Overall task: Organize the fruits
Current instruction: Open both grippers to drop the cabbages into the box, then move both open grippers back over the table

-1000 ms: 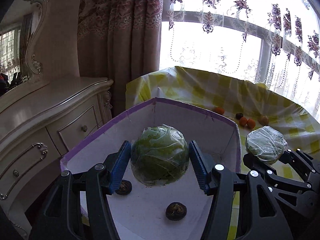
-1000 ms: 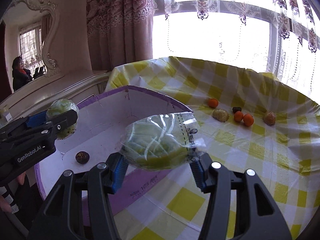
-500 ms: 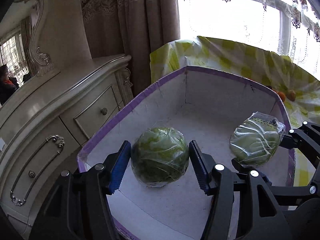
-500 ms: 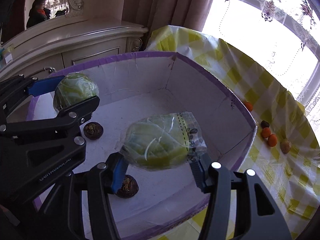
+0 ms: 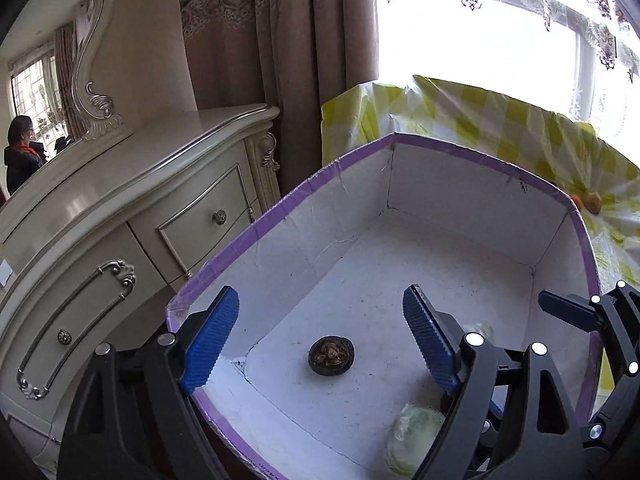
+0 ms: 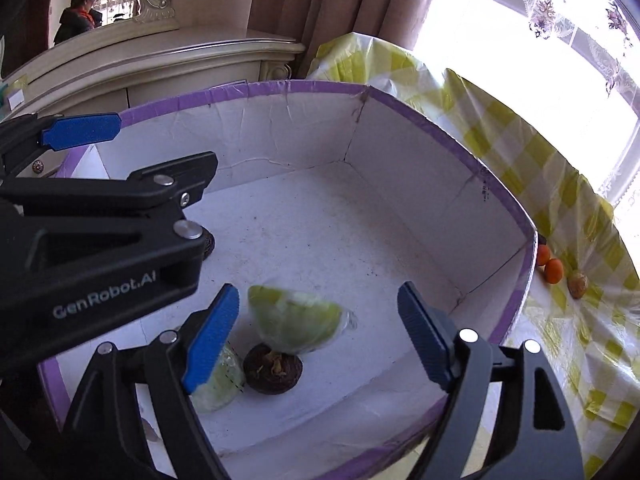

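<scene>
A white box with a purple rim (image 5: 280,204) (image 6: 432,128) stands on the checked table. My left gripper (image 5: 320,336) is open and empty above the box floor, over a dark round fruit (image 5: 331,356). My right gripper (image 6: 318,336) is open and empty above a wrapped half cabbage (image 6: 296,324) that lies on the box floor beside another dark fruit (image 6: 273,368). A second wrapped cabbage (image 6: 218,384) (image 5: 412,438) lies on the floor at the near side, partly hidden by my fingers.
A cream dresser (image 5: 120,208) with drawers stands left of the box, below a mirror. Small orange fruits (image 6: 554,270) and a brown one (image 6: 578,284) lie on the yellow checked cloth (image 6: 560,184) right of the box. Curtains and a bright window are behind.
Both grippers have opened and let go of their wrapped cabbages, which now lie on the box floor. Both grippers stay above the box.
</scene>
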Demonstrator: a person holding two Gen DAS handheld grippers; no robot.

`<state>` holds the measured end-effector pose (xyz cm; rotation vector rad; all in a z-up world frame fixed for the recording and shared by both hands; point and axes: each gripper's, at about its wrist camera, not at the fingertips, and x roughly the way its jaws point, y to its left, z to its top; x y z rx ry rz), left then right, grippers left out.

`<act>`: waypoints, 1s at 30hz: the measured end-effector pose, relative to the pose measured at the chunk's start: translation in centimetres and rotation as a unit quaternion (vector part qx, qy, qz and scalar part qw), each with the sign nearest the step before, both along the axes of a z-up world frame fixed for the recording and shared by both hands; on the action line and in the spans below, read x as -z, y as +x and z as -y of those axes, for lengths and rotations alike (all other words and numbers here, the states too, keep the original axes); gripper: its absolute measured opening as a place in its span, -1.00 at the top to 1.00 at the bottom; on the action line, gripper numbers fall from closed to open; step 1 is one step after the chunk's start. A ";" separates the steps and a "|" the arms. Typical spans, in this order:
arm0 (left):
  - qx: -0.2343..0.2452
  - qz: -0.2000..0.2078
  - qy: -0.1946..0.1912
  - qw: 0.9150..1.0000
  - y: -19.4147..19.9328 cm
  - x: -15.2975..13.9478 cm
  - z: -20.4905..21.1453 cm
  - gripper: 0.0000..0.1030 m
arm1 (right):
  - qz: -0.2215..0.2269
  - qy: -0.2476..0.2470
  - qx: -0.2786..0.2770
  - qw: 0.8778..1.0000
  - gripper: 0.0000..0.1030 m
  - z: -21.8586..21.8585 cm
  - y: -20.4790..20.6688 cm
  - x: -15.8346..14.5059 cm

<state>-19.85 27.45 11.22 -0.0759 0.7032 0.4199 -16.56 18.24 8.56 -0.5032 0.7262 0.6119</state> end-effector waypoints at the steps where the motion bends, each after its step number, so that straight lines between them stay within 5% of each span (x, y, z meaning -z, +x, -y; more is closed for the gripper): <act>1: -0.002 0.004 0.003 1.000 -0.1 -0.1 0.0 -0.71 | 0.006 -0.001 0.001 1.000 -0.60 0.1 -0.1 0.0; 19: -0.043 0.015 0.036 0.998 -0.6 -1.6 1.3 -0.71 | 0.050 0.077 0.013 0.996 -0.72 4.8 -1.0 -1.7; 25: -0.026 0.127 0.078 0.989 -2.7 -6.0 5.7 -0.71 | 0.069 0.164 0.037 0.983 -0.74 9.5 -0.8 -3.5; 30: 0.073 0.223 0.124 0.964 -3.9 -8.6 12.8 -0.71 | 0.087 0.240 0.114 0.960 -0.84 16.3 0.9 -4.5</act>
